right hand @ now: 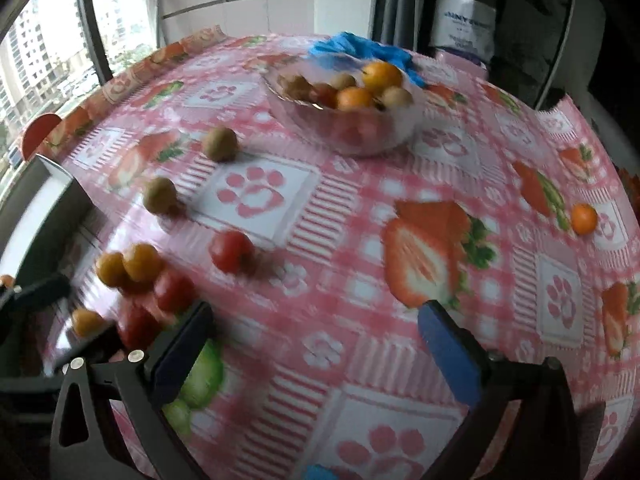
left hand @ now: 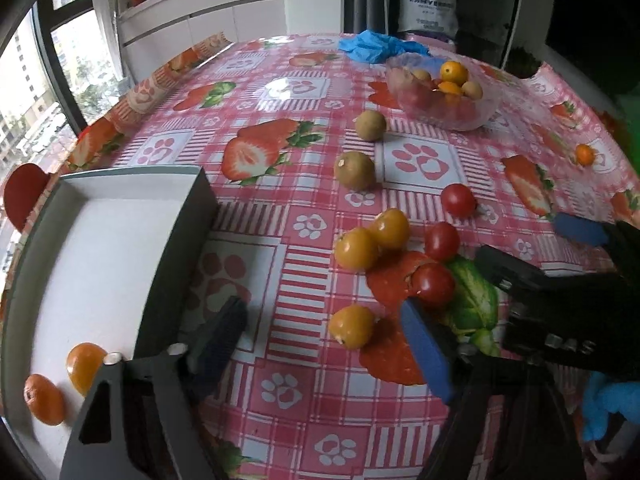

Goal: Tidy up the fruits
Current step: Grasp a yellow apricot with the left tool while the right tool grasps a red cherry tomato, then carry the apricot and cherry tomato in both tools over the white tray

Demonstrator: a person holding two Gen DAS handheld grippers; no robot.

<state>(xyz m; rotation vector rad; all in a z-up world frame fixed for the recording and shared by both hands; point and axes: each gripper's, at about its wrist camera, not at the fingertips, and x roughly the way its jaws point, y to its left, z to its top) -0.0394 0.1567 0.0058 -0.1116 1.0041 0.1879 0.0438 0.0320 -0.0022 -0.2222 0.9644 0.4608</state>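
Loose fruit lies on the strawberry-print tablecloth: yellow fruits (left hand: 354,248), red cherry tomatoes (left hand: 434,284), two brown-green longans (left hand: 354,170) and a small orange (left hand: 585,155). A clear bowl (left hand: 440,114) at the back holds mixed fruit. A grey tray (left hand: 92,240) at left holds two oranges (left hand: 82,360). My left gripper (left hand: 324,344) is open and empty, low over the cloth beside a yellow fruit (left hand: 352,326). My right gripper (right hand: 316,344) is open and empty over the cloth; it also shows in the left wrist view (left hand: 580,232). The right wrist view is blurred.
Blue gloves (left hand: 380,48) lie behind the bowl at the table's far edge. A white counter (left hand: 192,4) and a window stand beyond the table at left. A red chair back (left hand: 24,192) shows past the tray.
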